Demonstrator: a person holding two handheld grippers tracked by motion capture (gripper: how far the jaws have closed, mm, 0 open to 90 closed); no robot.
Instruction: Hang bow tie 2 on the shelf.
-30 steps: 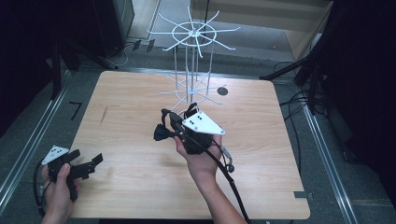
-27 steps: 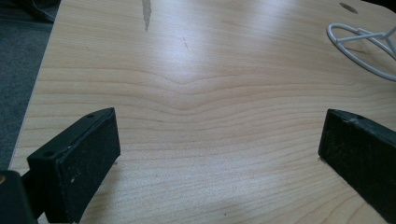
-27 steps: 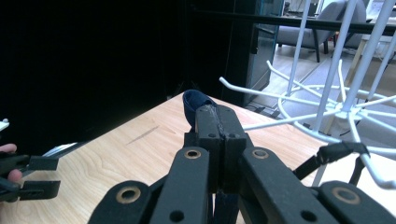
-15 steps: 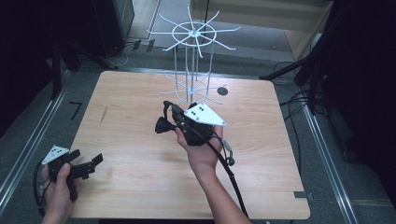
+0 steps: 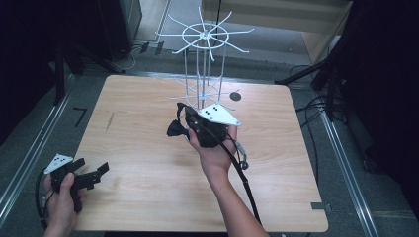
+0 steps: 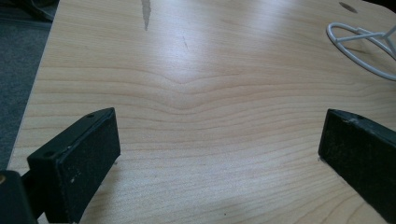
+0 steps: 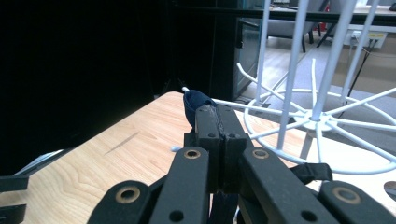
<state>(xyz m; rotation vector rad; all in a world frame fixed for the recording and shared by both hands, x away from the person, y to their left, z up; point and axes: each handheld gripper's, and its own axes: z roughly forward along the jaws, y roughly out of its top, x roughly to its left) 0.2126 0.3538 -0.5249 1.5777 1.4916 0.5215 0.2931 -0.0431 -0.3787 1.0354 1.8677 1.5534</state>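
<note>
Right gripper [image 5: 180, 129] clamps a dark cloth [image 7: 195, 103] beside the white rack [image 5: 203, 37]; left gripper [image 5: 91, 174] rests spread apart on the table [image 5: 148, 143].

The dark blue item [image 7: 195, 103] pinched in the right gripper [image 7: 215, 122] is mostly hidden behind its closed jaws, so what it is cannot be told. At three o'clock in the left gripper view, the white wire rack [image 6: 363, 43] is cut off by the edge.

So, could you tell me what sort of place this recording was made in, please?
Probably a lab or workshop set up for recording, not a home: a bare wooden table bearing a white wire rack, cables trailing over grey carpet, and dark equipment stands around it.
</note>
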